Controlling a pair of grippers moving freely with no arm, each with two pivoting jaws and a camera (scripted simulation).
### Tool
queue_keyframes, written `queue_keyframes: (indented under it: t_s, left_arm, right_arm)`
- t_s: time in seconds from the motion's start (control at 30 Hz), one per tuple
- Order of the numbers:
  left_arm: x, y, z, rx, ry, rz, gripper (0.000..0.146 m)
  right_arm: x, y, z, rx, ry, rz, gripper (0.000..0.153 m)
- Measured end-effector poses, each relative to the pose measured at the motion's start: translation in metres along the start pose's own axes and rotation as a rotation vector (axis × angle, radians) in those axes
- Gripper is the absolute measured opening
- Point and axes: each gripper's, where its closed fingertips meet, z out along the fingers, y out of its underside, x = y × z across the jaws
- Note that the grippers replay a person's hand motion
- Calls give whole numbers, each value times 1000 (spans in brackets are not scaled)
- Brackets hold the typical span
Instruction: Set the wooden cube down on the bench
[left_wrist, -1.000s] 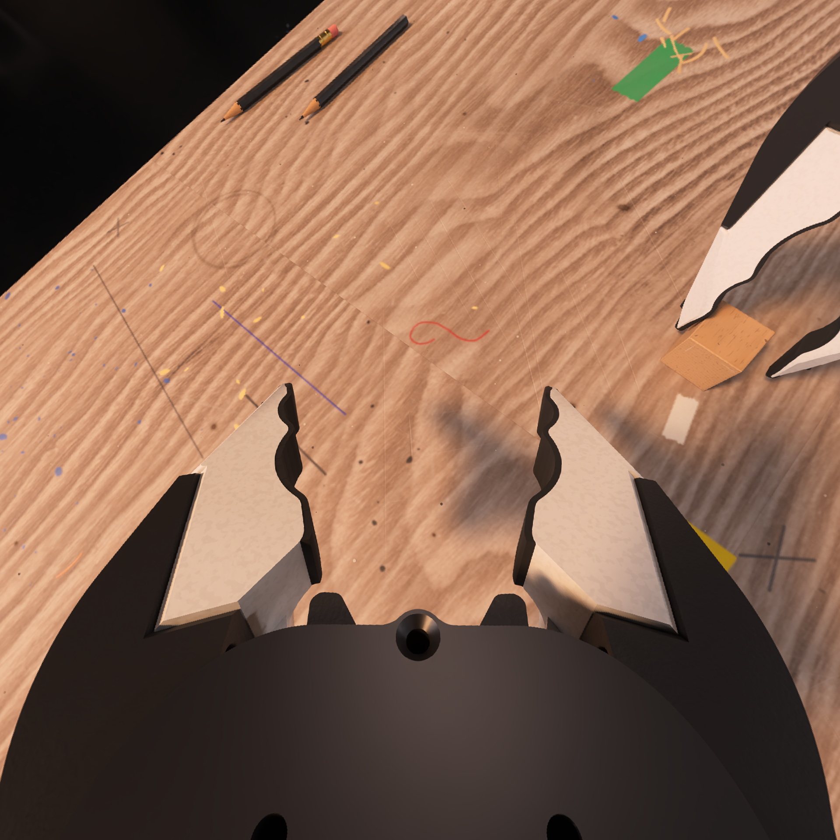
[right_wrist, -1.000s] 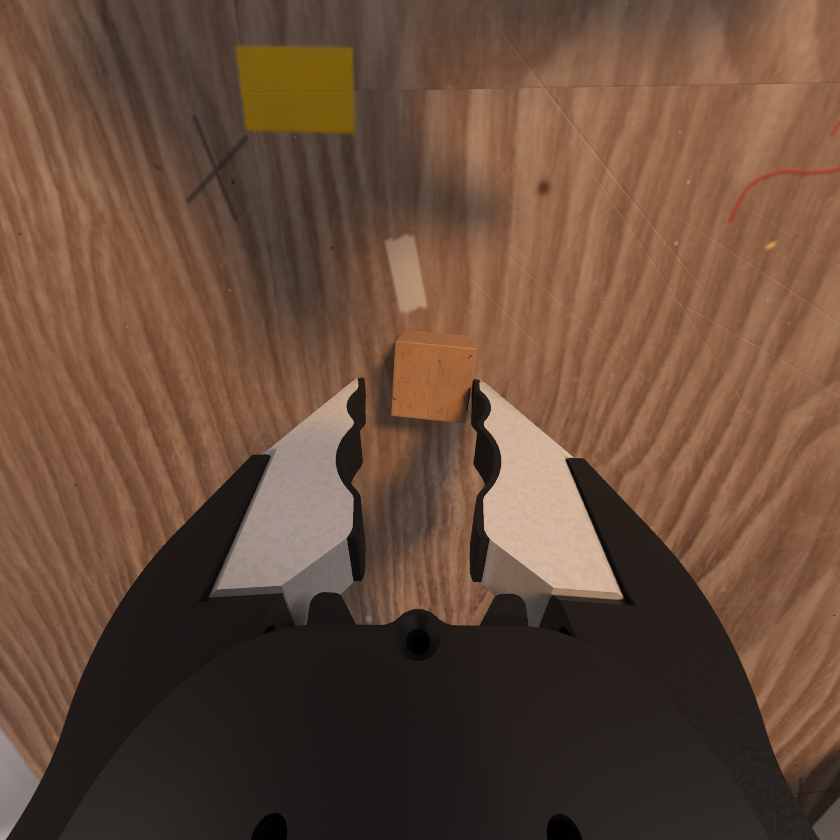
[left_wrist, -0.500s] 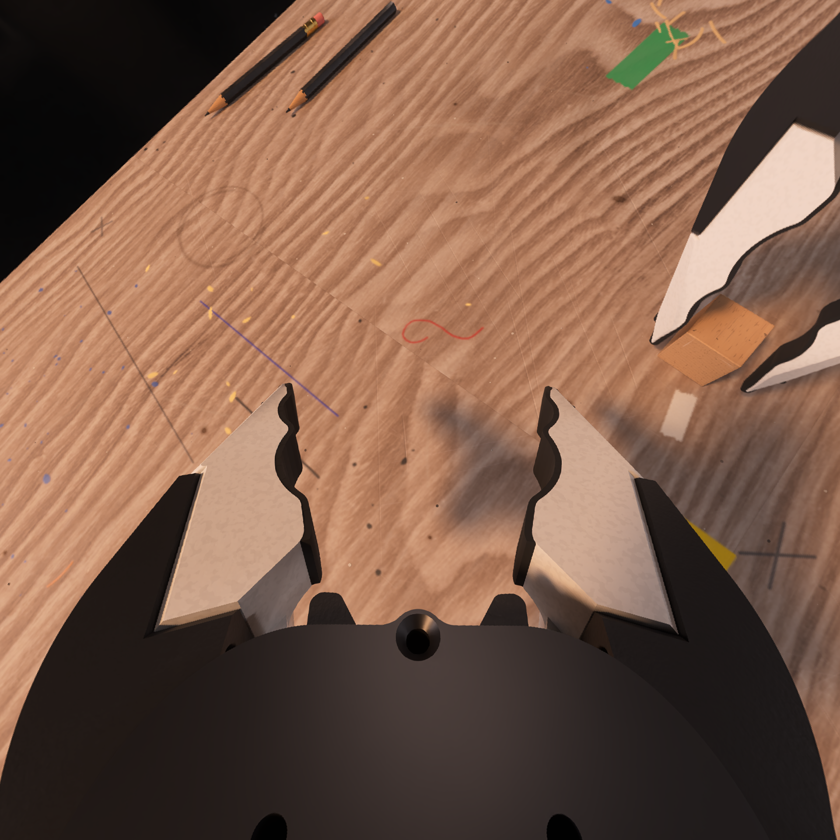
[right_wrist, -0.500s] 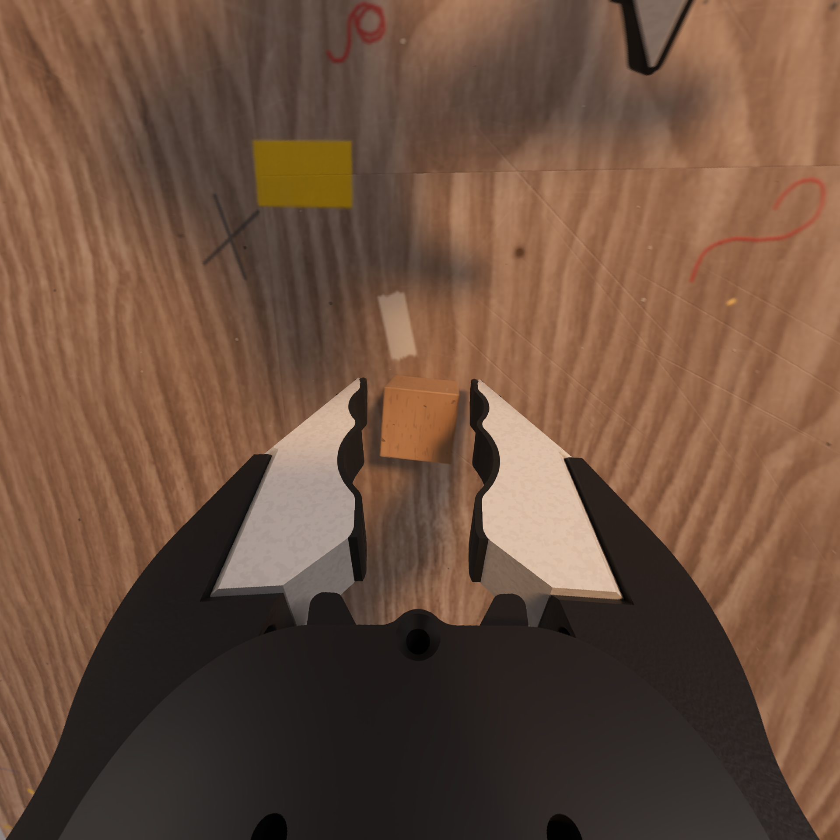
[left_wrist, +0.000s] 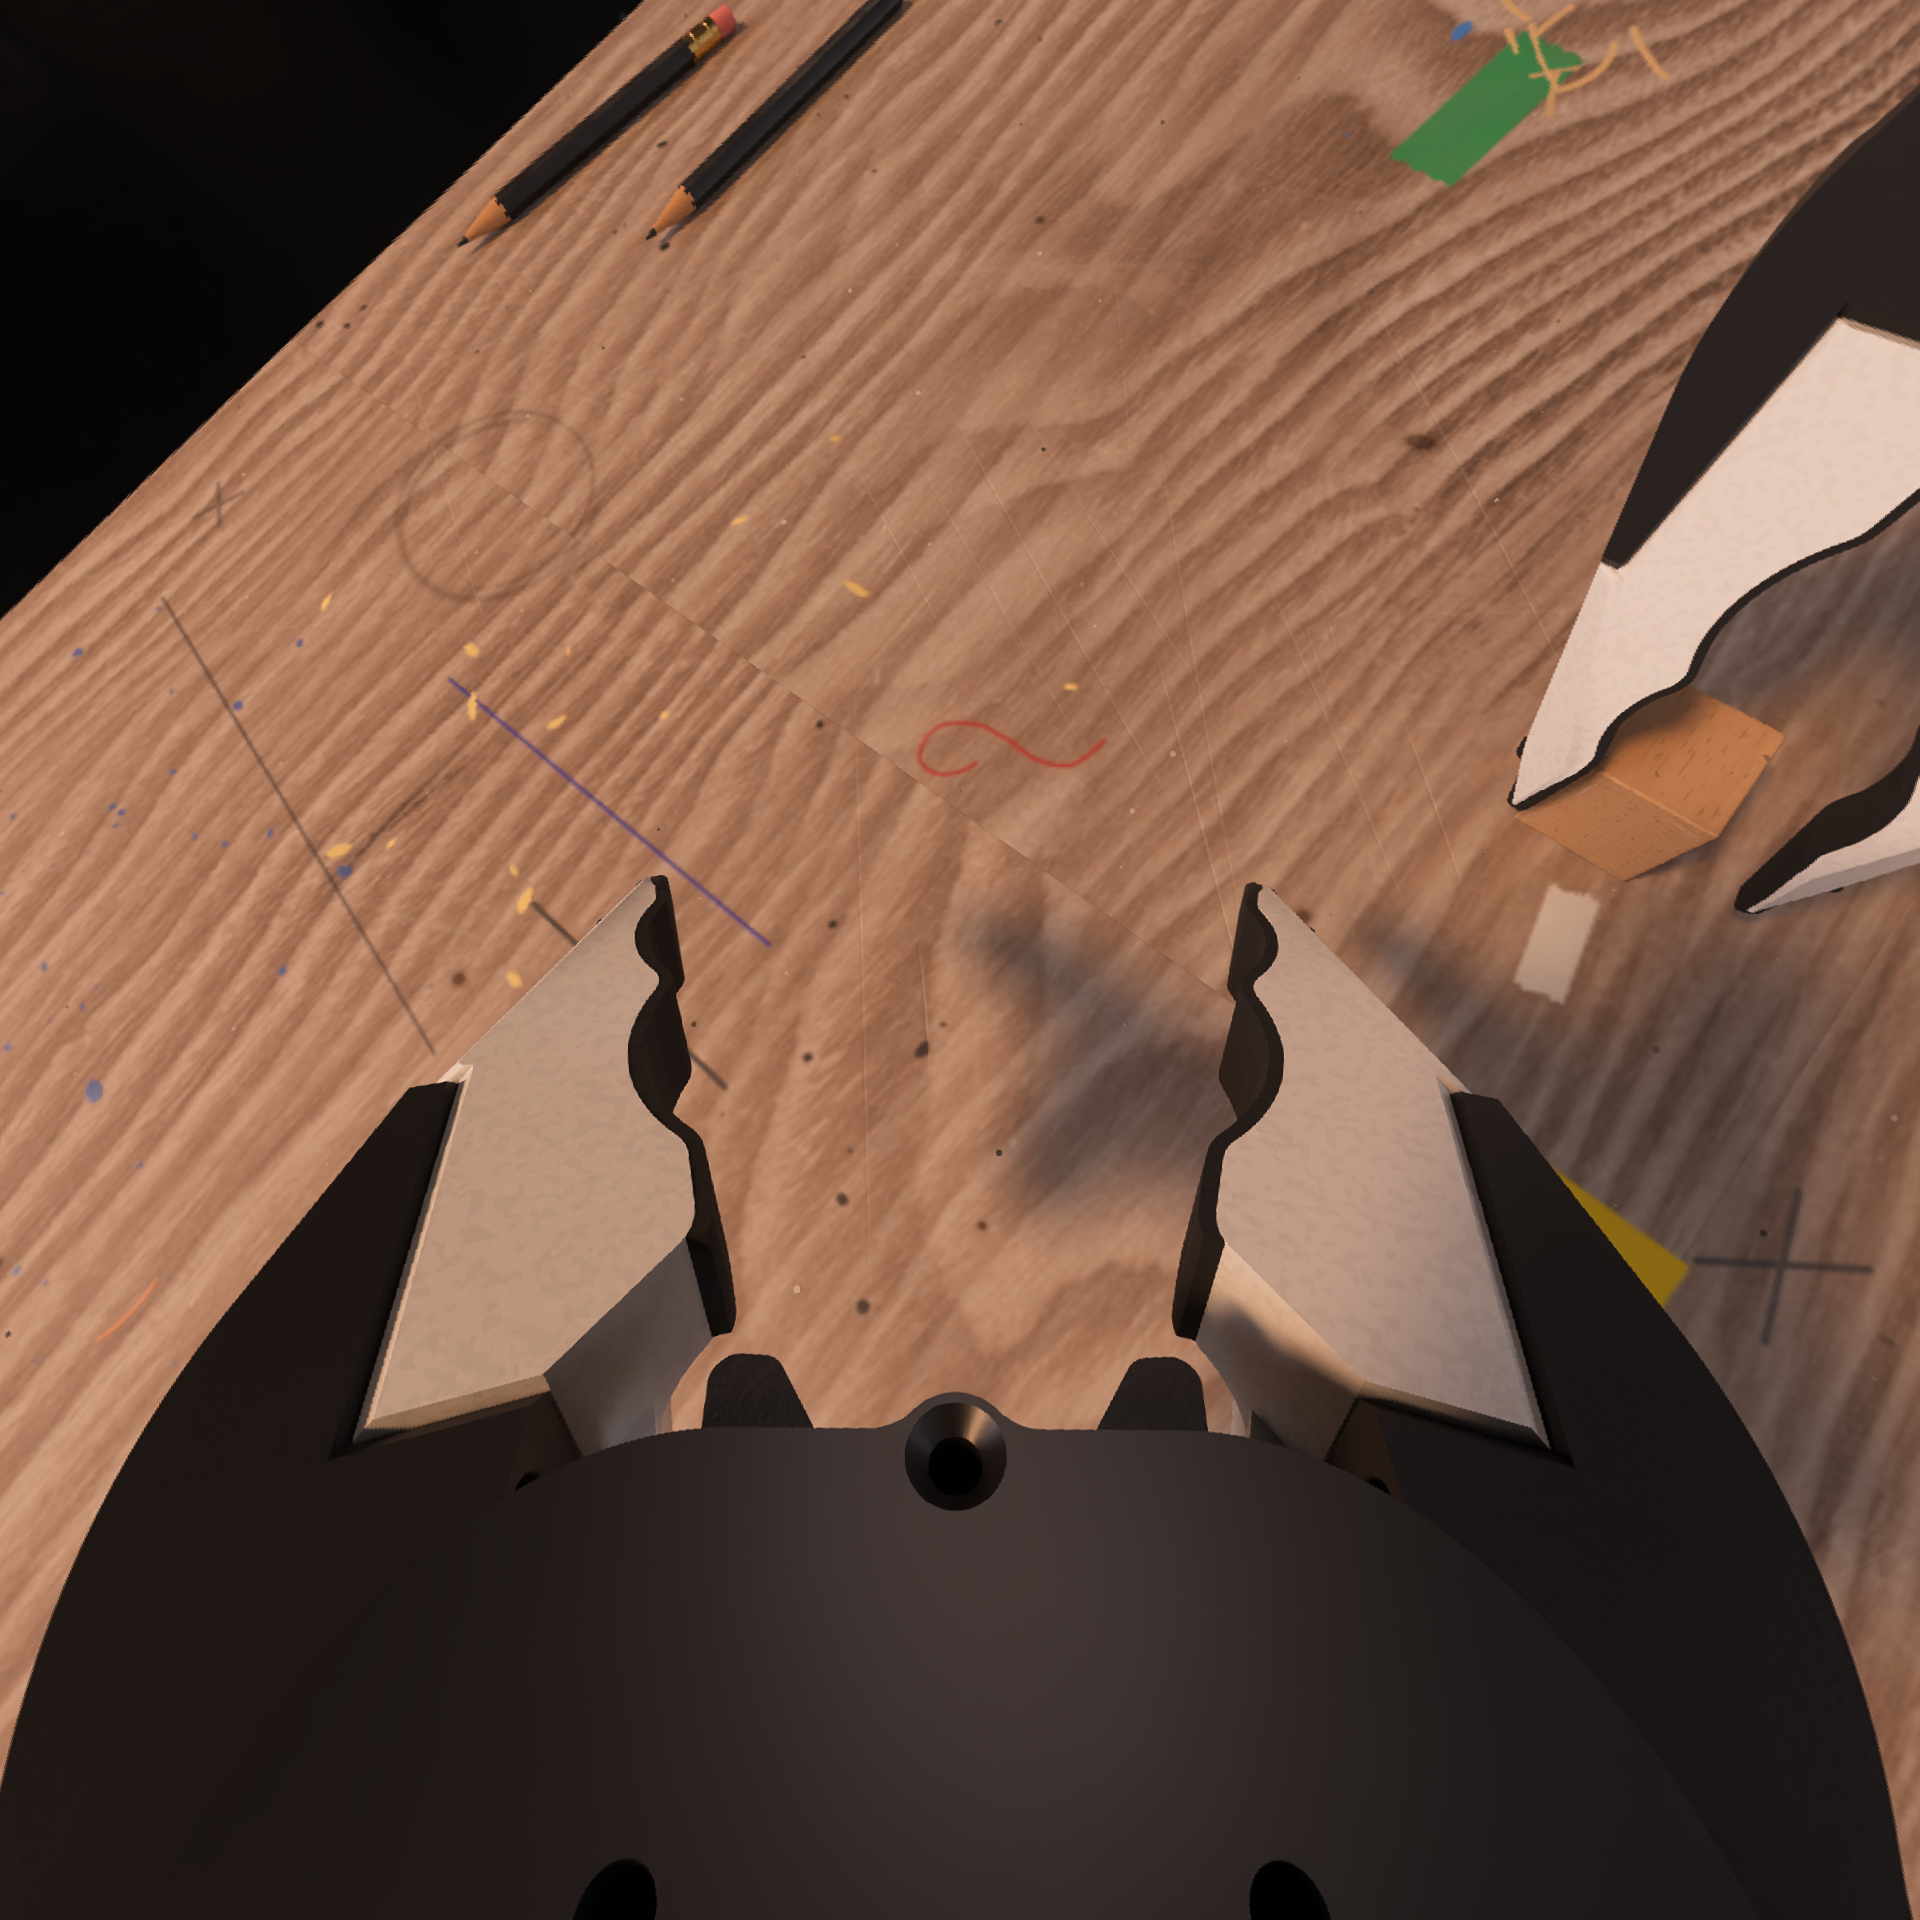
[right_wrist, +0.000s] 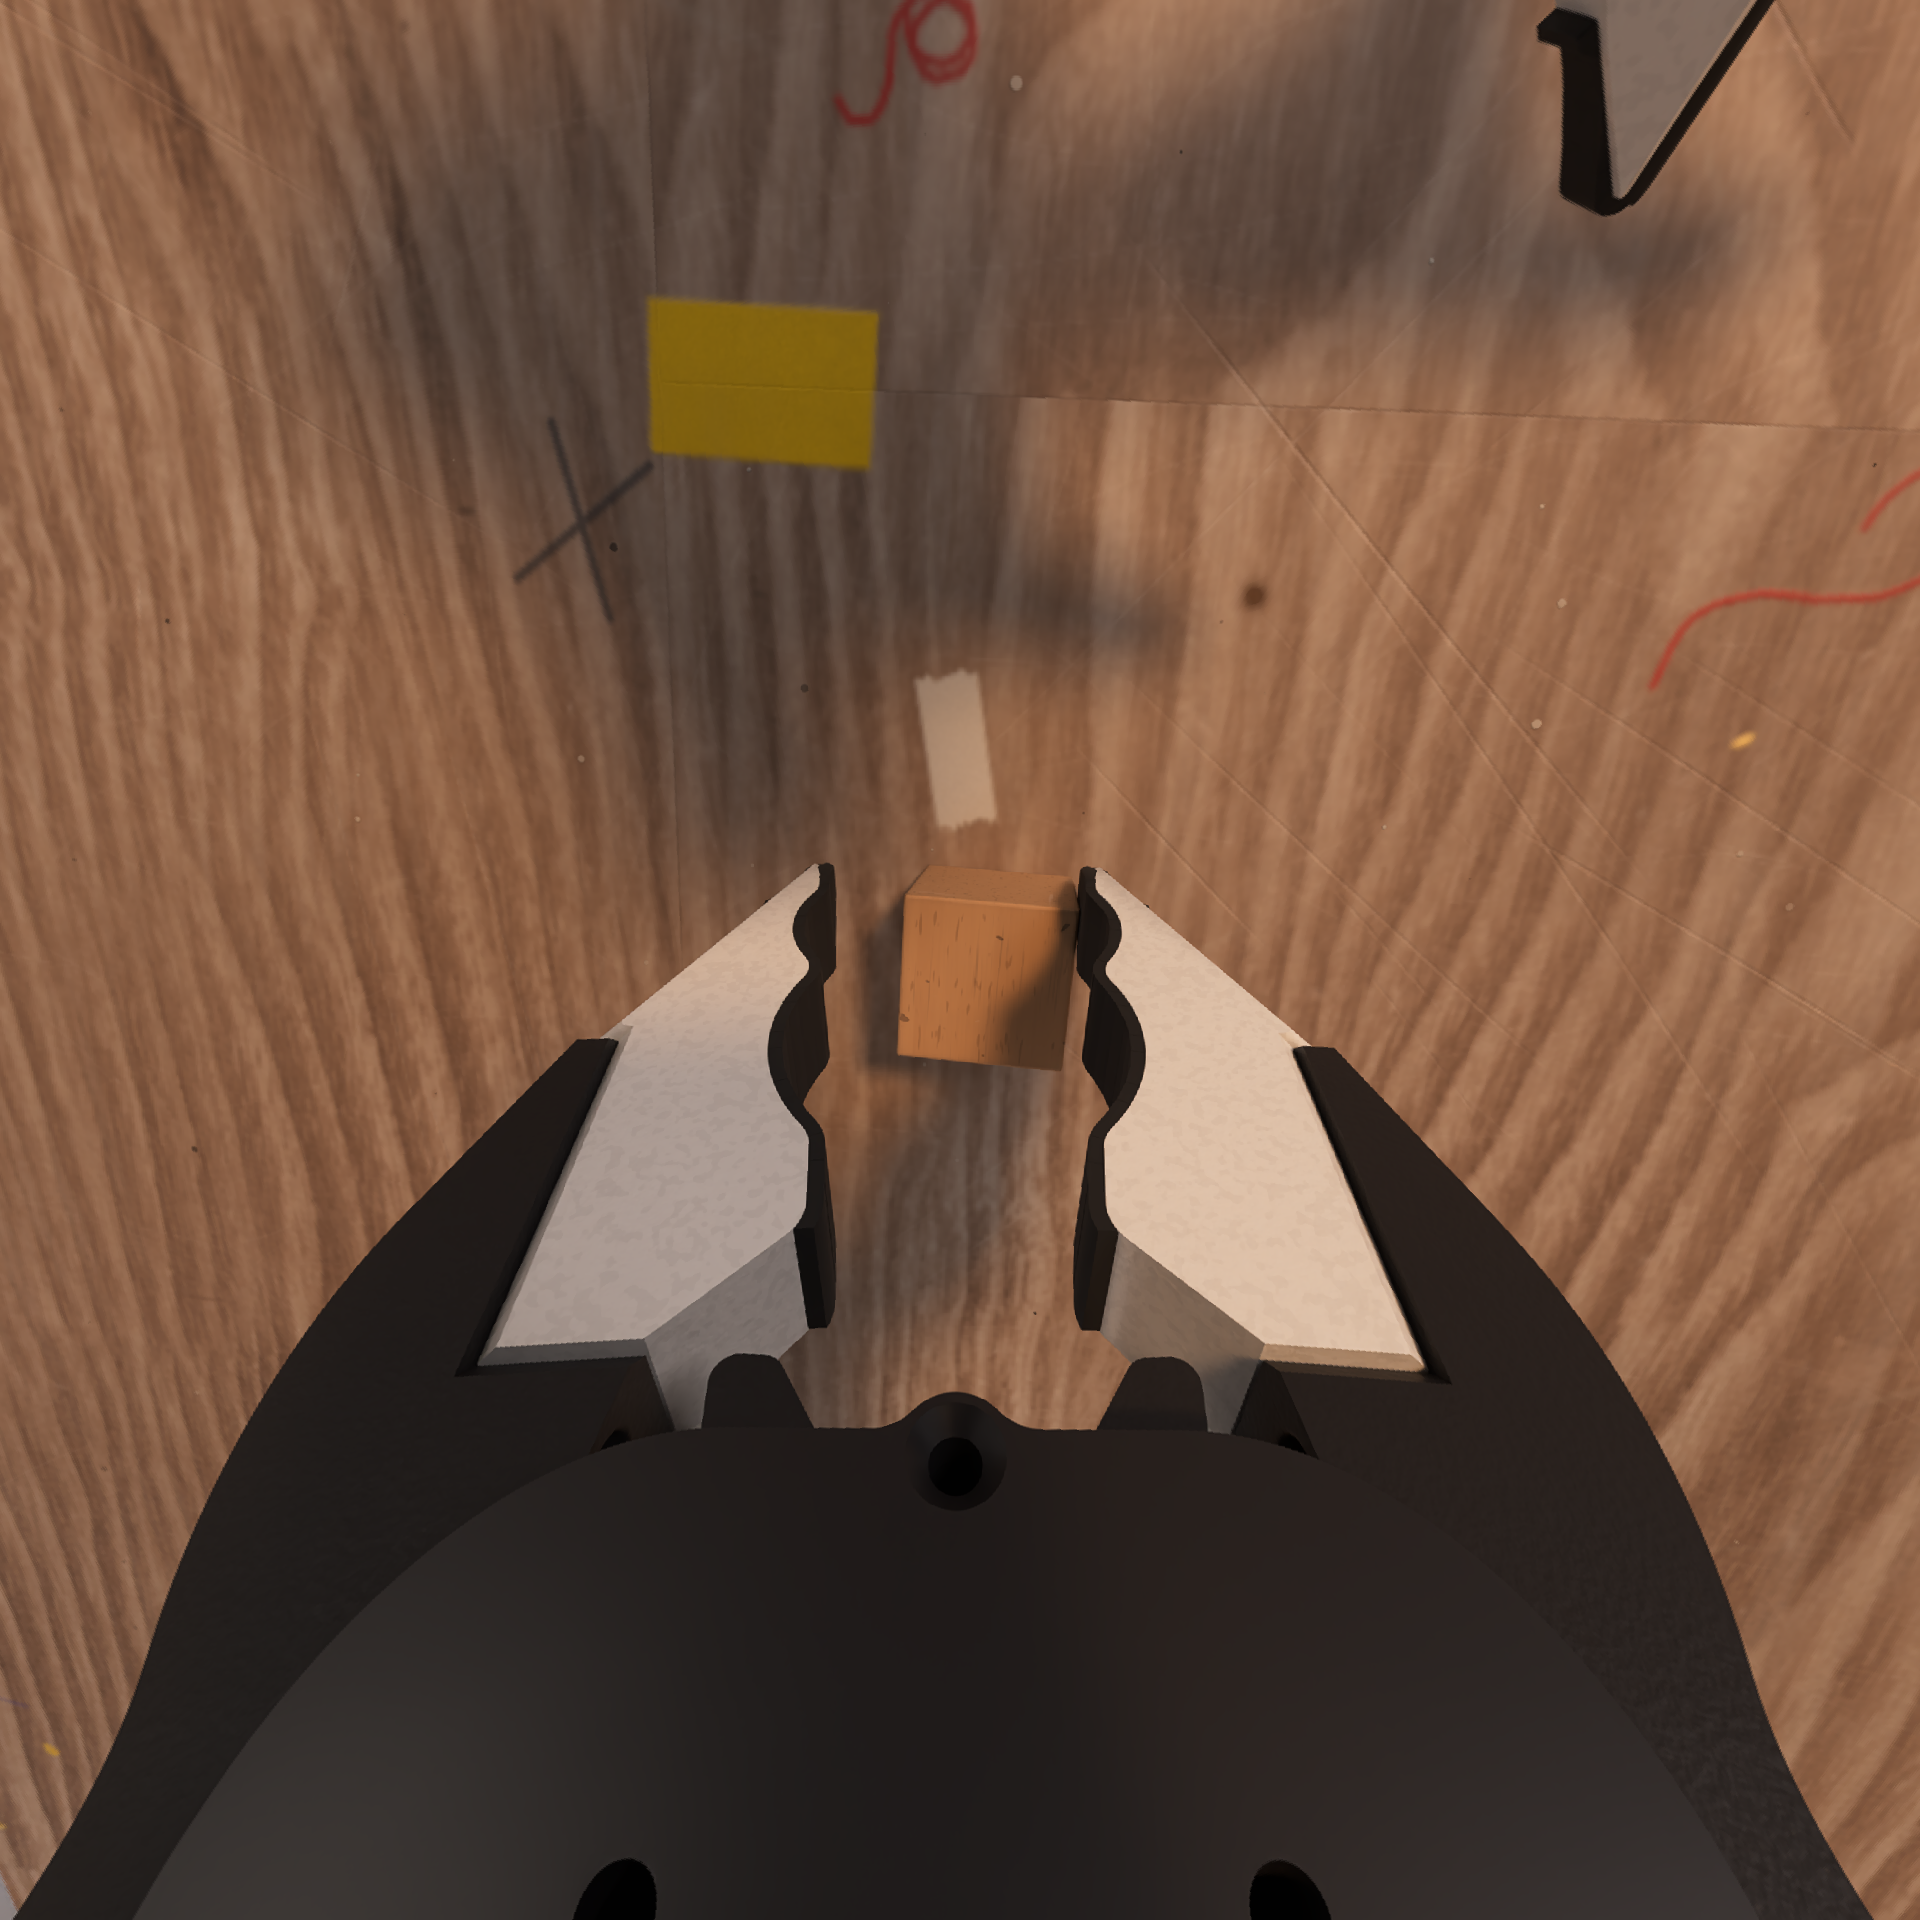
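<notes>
The small wooden cube (right_wrist: 982, 966) sits on the wooden bench (right_wrist: 312, 831), between the tips of my right gripper (right_wrist: 956, 878). The right gripper's jaws are open. Its right finger (right_wrist: 1195, 1091) is at or nearly at the cube's side, and a gap shows on the left side. In the left wrist view the cube (left_wrist: 1662, 790) and the right gripper (left_wrist: 1636, 852) show at the right edge. My left gripper (left_wrist: 951, 894) is open and empty above bare bench (left_wrist: 1039, 416), well to the left of the cube.
Two black pencils (left_wrist: 603, 125) (left_wrist: 774, 114) lie near the bench's far left edge, with darkness beyond it. A green patch (left_wrist: 1481, 109), a yellow patch (right_wrist: 764, 382) and a pale tape strip (right_wrist: 956, 750) lie flat on the bench. One left-gripper finger (right_wrist: 1652, 94) shows far off.
The right gripper has moved forward, so the cube that stood ahead of its tips now sits between them. The jaws stayed open. The left gripper barely shifted.
</notes>
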Motion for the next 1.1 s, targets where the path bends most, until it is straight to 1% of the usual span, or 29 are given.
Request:
queue_keyframes:
  t_s: [0.1,0.23,0.33,0.5,0.73,1.1]
  left_arm:
    - [5,1,1,-6,16,9,106]
    - [31,0,5,-17,116,67,110]
    - [56,-1,14,-47,178,136,117]
    - [83,4,35,-108,246,198,121]
    - [90,16,52,-172,255,220,121]
    - [95,16,59,-164,287,188,124]
  right_arm:
    - [0,0,0,7,-12,0,46]
    - [-1,0,0,27,-15,-7,49]
    - [0,0,0,43,5,-27,49]
    - [1,0,1,88,27,-46,47]
    - [1,0,1,182,-6,-48,46]
    - [1,7,-2,152,-26,-48,46]
